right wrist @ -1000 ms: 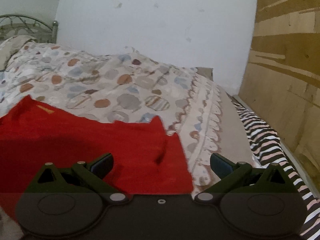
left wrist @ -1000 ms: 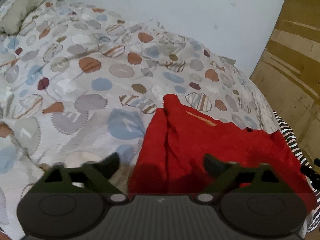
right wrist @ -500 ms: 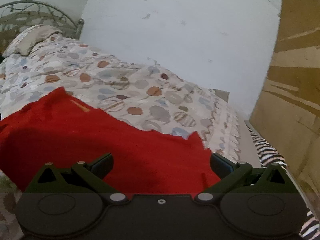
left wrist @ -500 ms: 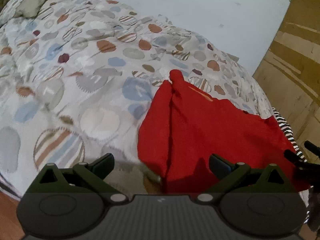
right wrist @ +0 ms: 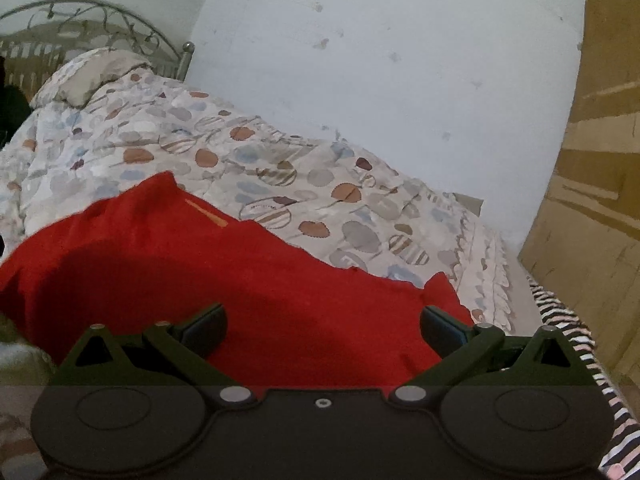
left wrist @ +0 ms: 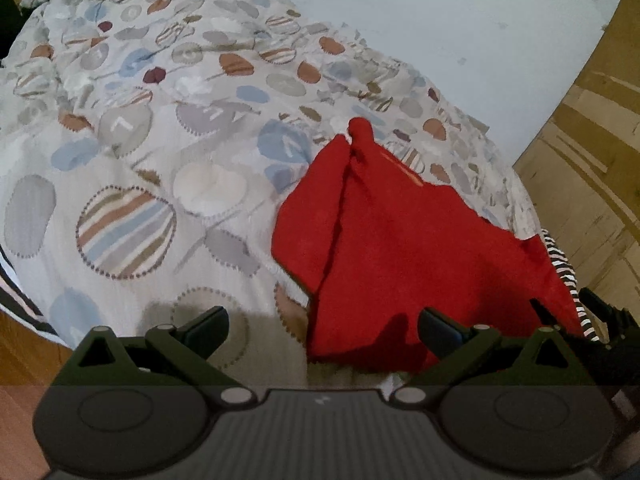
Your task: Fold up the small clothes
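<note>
Left wrist view: left tongs [left wrist: 322, 326] spread wide, gripping nothing, above near edge of crumpled red cloth garment [left wrist: 400, 240] lying on bed w/ spotted grey-blue-brown quilt [left wrist: 160, 140]; other tongs' dark tips at right edge. Right wrist view: right tongs [right wrist: 322, 326] also spread, empty, over red garment [right wrist: 200, 272]; striped black-white fabric [right wrist: 568, 320] at bed's right side

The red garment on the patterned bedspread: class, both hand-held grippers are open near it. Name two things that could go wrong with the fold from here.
1. The red garment lies near the bed's edge, beside a striped cloth; a pull toward that side might drag it off.
2. A ridge of bunched fabric runs down its left part, so the open left hand-held gripper may pinch several layers and fold unevenly. The right hand-held gripper is open too.
</note>
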Available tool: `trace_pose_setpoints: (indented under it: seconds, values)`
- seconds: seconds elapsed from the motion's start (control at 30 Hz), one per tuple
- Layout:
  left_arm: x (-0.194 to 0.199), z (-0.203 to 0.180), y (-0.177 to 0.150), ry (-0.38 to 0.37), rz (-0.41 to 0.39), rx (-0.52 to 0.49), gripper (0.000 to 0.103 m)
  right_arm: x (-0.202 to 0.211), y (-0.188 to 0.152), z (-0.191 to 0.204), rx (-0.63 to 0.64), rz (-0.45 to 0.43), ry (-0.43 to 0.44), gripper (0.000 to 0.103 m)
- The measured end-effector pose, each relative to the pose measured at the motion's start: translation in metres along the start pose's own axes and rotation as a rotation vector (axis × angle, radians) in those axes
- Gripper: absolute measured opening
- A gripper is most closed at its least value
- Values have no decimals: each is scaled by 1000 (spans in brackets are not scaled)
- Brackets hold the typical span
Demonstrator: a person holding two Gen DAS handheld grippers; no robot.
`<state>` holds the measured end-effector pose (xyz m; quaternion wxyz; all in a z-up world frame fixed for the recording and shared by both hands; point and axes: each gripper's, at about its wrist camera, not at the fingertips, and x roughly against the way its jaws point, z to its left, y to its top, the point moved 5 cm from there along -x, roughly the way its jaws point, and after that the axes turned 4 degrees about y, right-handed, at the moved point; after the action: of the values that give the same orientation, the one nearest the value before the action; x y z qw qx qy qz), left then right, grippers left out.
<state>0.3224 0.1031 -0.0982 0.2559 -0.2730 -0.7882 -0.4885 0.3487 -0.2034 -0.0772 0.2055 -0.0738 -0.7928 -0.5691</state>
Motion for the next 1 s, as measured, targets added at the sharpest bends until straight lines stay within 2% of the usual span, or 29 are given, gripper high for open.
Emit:
trace_pose_setpoints:
  seconds: [0.17,0.27,0.47,0.57,0.67,0.77,1.0]
  values:
    - [-2,-2,-1,-4,3,2,102,-8,-18,22,111,-12,-53,102]
    - [-4,-5,3,-13,-10,-10,102,-9,-22,26,116,-37,-77,102]
    - [-12,-12,24,-65,-77,-17,103,-11,-25,24,107,-44,-69,102]
    - [-28,-16,37,-58,-102,-72,103,-11,-28,22,80,-45,-57,102]
    - [-50,-19,47,-15,-124,-159,103,-13,-30,19,58,-47,-44,102]
    - [-67,-22,55,10,-112,-227,103,-12,-31,18,44,-52,-35,102]
    - [-85,-15,61,-27,-60,-237,103,-11,-34,20,30,-72,-37,102]
